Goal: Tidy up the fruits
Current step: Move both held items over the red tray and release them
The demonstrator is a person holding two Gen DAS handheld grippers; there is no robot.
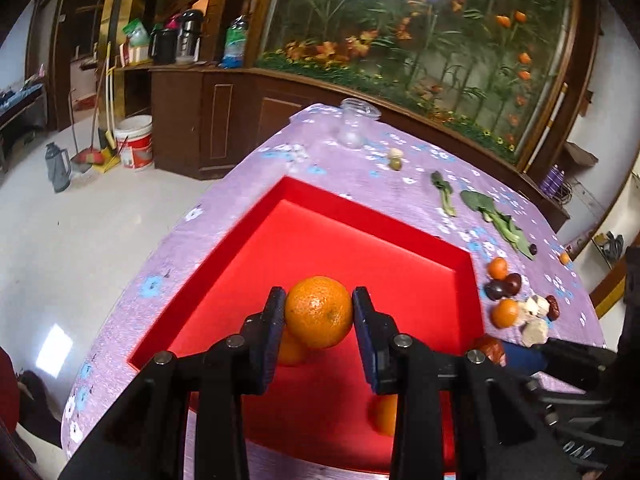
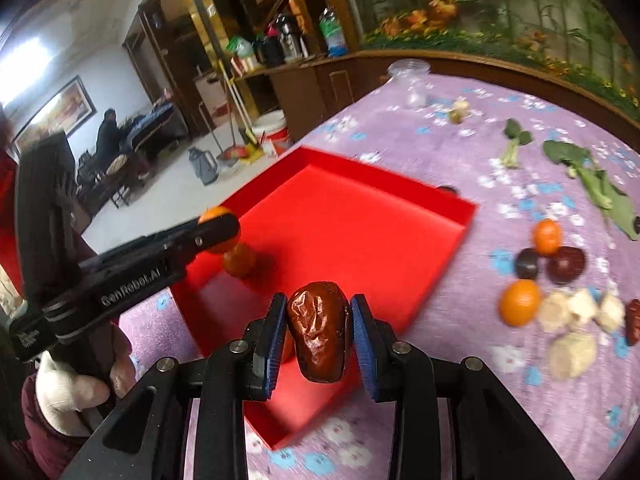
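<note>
Presently both claws carry fruit over the red tray (image 1: 384,236). Left claw (image 1: 319,312) is clamped on an orange (image 1: 319,311), tray floor directly beneath at frame centre. Right claw (image 2: 319,314) is clamped on a red date (image 2: 319,326), long axis upright, tray just beyond toward upper left.

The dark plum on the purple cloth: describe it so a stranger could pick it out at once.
Start at the big red square tray on the purple flowered tablecloth, then look just past its right rim to the small heap of fruit. The dark round plum lies between two small orange tangerines, touching a reddish-brown round fruit. It is the darkest piece there, nearly black.
</note>
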